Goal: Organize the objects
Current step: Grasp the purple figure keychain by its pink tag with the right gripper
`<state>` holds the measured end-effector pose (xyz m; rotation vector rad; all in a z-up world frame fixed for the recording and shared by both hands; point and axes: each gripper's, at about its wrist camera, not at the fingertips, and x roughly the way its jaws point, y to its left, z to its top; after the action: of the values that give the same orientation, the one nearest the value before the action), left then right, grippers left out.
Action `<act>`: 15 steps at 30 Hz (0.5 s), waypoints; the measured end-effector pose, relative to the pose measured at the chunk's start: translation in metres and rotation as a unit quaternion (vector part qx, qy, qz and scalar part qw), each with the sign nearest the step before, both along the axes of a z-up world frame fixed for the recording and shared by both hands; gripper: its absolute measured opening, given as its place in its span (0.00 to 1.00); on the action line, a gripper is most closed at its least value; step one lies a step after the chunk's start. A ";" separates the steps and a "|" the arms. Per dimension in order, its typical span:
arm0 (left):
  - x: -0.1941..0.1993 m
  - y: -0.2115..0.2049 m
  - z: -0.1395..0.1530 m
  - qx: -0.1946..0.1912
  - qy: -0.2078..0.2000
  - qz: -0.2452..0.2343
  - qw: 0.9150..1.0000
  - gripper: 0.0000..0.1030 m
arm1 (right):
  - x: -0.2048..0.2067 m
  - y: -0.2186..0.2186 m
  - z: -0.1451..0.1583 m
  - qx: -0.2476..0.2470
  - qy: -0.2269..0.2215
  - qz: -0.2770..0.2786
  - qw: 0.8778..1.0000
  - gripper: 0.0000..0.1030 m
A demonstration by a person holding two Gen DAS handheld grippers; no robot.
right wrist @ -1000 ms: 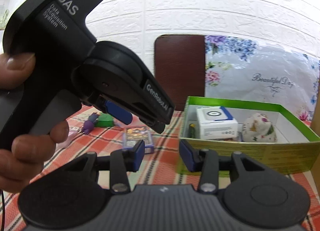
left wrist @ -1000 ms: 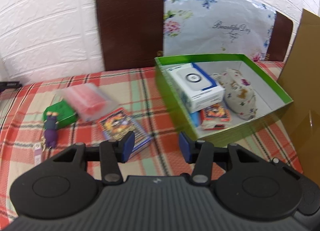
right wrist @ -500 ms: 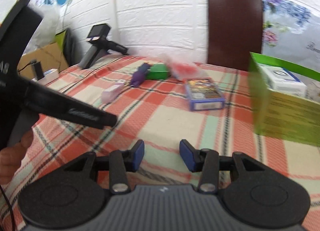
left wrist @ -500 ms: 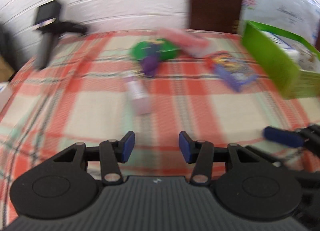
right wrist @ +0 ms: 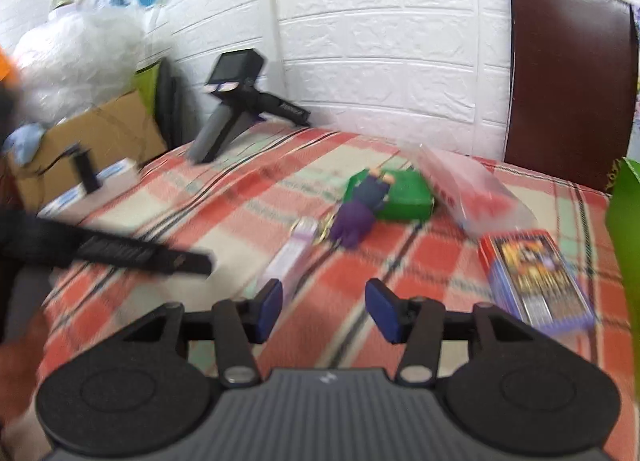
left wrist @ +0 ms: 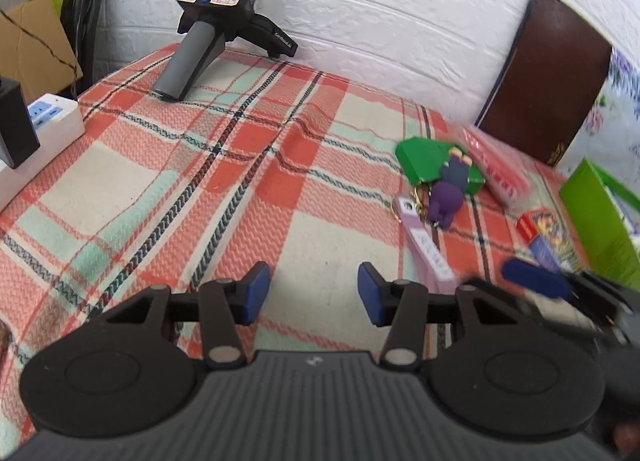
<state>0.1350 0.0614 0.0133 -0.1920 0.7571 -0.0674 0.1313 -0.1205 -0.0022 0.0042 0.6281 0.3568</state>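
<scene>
On the plaid tablecloth lie a pale purple strap tag [left wrist: 426,245] [right wrist: 290,257], a purple figure keychain [left wrist: 448,191] [right wrist: 358,209] resting on a green case [left wrist: 420,159] [right wrist: 404,193], a clear pouch with red contents [left wrist: 498,169] [right wrist: 468,187] and a colourful card box [right wrist: 534,269] [left wrist: 546,239]. The green box [left wrist: 600,217] [right wrist: 624,213] stands at the right. My left gripper [left wrist: 310,293] is open and empty above bare cloth, left of the tag. My right gripper [right wrist: 324,303] is open and empty, just in front of the tag.
A grey handheld scanner device [left wrist: 216,17] [right wrist: 236,101] stands at the table's far left. A white power strip [left wrist: 48,121] with a black plug lies at the left edge. A brown chair back [left wrist: 544,81] stands behind the table. Cardboard and bags [right wrist: 80,101] sit off the left side.
Both grippers have swung left, away from the green box toward the loose items on the cloth. Both stay open and empty.
</scene>
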 end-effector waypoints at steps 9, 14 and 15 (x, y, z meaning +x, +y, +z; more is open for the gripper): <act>0.001 0.027 0.000 -0.031 0.002 0.025 0.999 0.49 | 0.074 0.020 -0.012 0.027 0.026 -0.039 0.999 0.35; -0.004 0.039 0.008 -0.059 0.000 0.031 0.998 0.50 | 0.051 0.049 -0.003 -0.006 0.015 0.041 0.999 0.32; -0.006 0.039 0.010 -0.060 -0.002 0.028 0.998 0.52 | 0.040 0.057 -0.002 -0.023 0.006 0.059 0.998 0.32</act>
<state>0.1288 0.0999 0.0228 -0.3269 0.7440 -0.0592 0.1717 -0.0635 -0.0045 -0.0749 0.6508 0.4570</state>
